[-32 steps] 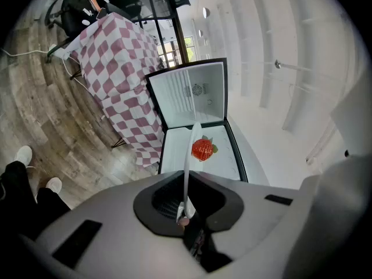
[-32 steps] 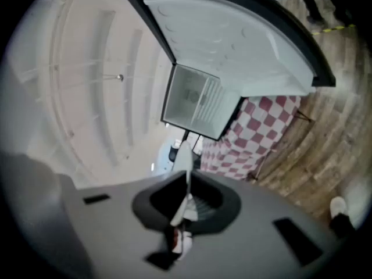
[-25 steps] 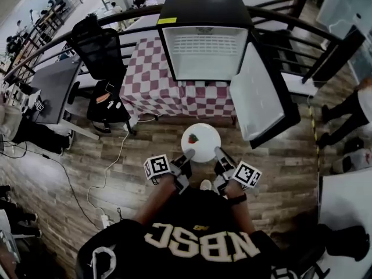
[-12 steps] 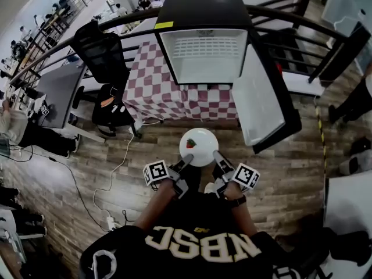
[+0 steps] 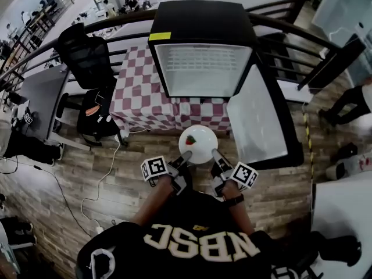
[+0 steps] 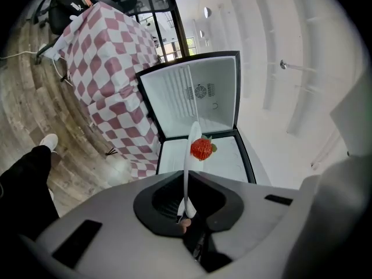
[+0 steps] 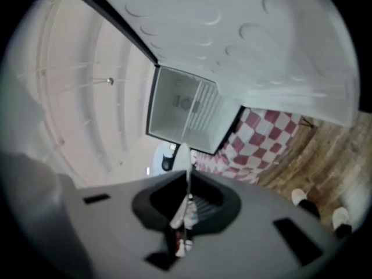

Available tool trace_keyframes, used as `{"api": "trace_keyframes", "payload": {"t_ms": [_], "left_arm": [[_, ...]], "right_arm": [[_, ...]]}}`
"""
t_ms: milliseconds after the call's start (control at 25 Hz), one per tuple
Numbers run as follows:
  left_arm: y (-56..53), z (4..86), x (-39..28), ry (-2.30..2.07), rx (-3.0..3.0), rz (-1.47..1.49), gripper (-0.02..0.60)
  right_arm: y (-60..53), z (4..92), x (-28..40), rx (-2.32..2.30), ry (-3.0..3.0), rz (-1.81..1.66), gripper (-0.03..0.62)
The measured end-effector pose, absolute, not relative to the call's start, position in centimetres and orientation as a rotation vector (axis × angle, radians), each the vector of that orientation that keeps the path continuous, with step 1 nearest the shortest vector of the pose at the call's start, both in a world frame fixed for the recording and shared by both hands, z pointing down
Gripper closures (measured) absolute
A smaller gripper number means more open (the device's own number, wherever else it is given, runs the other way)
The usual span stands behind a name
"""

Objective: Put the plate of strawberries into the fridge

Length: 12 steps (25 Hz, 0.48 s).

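A white plate (image 5: pixel 201 146) with one red strawberry (image 5: pixel 190 139) hangs in the air in front of the open mini fridge (image 5: pixel 201 68). My left gripper (image 5: pixel 185 156) is shut on the plate's near-left rim, my right gripper (image 5: pixel 215 154) on its near-right rim. In the left gripper view the plate (image 6: pixel 189 158) shows edge-on with the strawberry (image 6: pixel 201 149) on it, and the fridge's white inside (image 6: pixel 195 99) lies ahead. In the right gripper view the plate's edge (image 7: pixel 187 166) runs between the jaws, with the fridge (image 7: pixel 187 110) beyond.
The fridge stands on a table with a red-and-white checked cloth (image 5: pixel 145 93). Its door (image 5: pixel 258 119) hangs open to the right of the plate. A black office chair (image 5: pixel 87 57) and a desk (image 5: pixel 35 97) are at the left. Wood floor lies below, with railings behind.
The plate and both grippers have come closer to the fridge, which now fills more of the head view. Both grips on the plate are unchanged.
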State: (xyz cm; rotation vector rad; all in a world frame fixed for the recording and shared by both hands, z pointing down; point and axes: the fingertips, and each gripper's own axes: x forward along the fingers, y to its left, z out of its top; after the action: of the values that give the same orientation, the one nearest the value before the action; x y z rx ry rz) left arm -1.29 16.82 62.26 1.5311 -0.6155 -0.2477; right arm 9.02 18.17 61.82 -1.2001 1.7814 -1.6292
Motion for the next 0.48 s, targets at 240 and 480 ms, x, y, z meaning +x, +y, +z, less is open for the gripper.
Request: {"api": "trace_keyframes", "payload": {"t_ms": [240,480], "left_arm": [[10.3,60.6,-2.4,-0.605,1.559,-0.274,0.548],[6.2,61.0,-4.3,-0.597,1.499,-0.310,0.546]], "right_arm": [[12.1,60.4,7.8,-1.214,1.795,-1.603,0.559],[7.7,60.7,6.3,-1.246,1.812,-1.607,0.559]]}}
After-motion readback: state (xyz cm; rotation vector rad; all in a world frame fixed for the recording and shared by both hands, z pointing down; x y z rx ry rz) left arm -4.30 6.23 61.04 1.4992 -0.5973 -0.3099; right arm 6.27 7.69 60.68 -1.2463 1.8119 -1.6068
